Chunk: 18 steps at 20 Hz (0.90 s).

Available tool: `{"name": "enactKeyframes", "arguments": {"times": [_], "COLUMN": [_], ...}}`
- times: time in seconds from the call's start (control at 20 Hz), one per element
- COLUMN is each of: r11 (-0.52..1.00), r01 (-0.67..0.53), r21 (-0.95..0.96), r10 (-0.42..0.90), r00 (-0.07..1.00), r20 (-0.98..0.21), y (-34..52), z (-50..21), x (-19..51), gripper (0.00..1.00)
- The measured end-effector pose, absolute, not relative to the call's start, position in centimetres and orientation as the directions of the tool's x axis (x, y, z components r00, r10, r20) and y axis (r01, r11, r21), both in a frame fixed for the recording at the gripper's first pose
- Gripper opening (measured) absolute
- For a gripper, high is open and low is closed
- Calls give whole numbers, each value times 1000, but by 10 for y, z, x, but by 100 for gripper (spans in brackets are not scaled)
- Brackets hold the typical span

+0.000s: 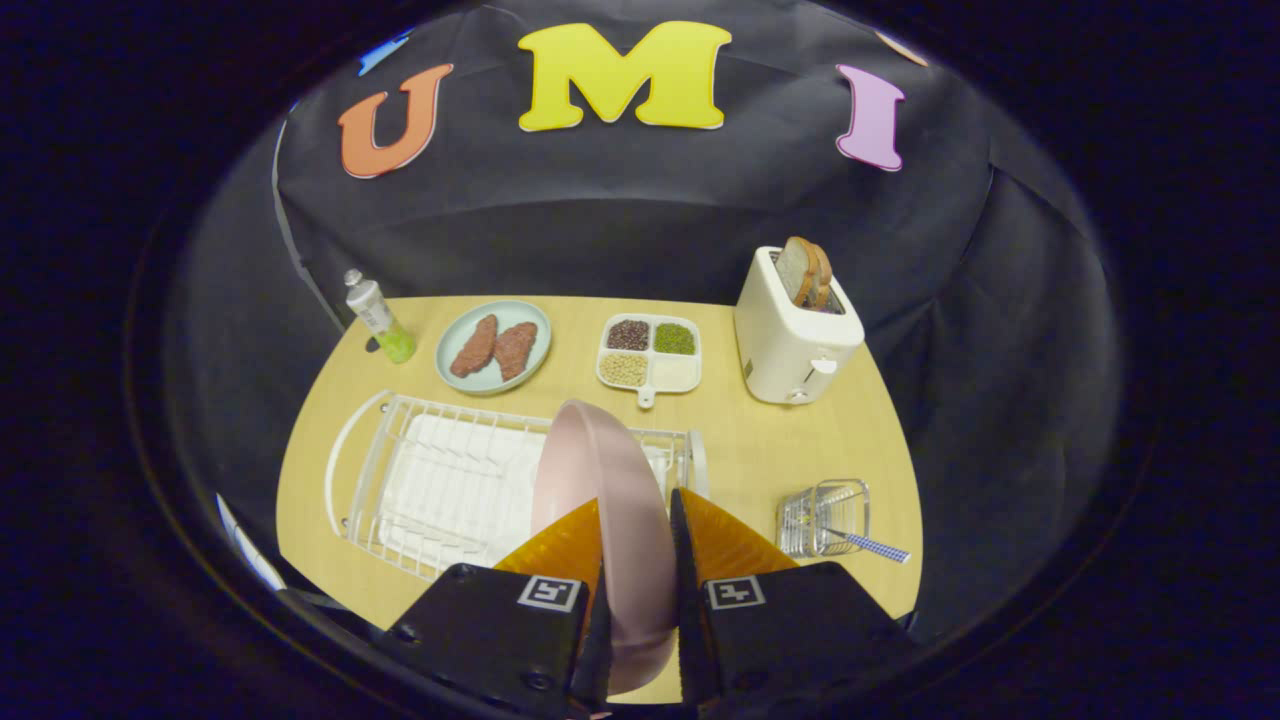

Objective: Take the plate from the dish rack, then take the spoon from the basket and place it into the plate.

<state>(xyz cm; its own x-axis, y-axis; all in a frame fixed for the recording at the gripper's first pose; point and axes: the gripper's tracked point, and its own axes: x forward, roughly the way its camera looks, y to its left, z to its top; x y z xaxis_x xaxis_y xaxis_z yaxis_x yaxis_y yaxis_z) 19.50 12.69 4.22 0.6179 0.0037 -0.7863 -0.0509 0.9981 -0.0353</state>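
Observation:
A pink plate stands on edge between my fingers, held above the right end of the white wire dish rack. My gripper is shut on the plate's rim, one finger on each face. To the right of the fingers a small wire basket stands on the table. A spoon with a blue checked handle leans out of the basket toward the right.
On the wooden table beyond the rack stand a white toaster with bread in it, a divided dish of beans, a pale plate with two meat pieces and a small bottle. Bare table lies between rack and basket.

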Motion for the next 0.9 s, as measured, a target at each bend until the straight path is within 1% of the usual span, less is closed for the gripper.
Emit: {"name": "enactKeyframes", "arguments": {"times": [0.1, 0.25, 0.4, 0.6, 0.9], "r11": [996, 994, 979, 931, 894], "r01": [-90, -100, -92, -32, 44], "r21": [23, 47, 181, 363, 445], "r10": [75, 101, 197, 312, 347], "r00": [628, 649, 643, 588, 561], "r20": [-775, -754, -740, -747, -752], "y": [125, 105, 98, 89, 87], "z": [39, 18, -19, -81, -139], "x": [163, 122, 80, 44, 34], "gripper": [32, 32, 32, 32, 32]}}
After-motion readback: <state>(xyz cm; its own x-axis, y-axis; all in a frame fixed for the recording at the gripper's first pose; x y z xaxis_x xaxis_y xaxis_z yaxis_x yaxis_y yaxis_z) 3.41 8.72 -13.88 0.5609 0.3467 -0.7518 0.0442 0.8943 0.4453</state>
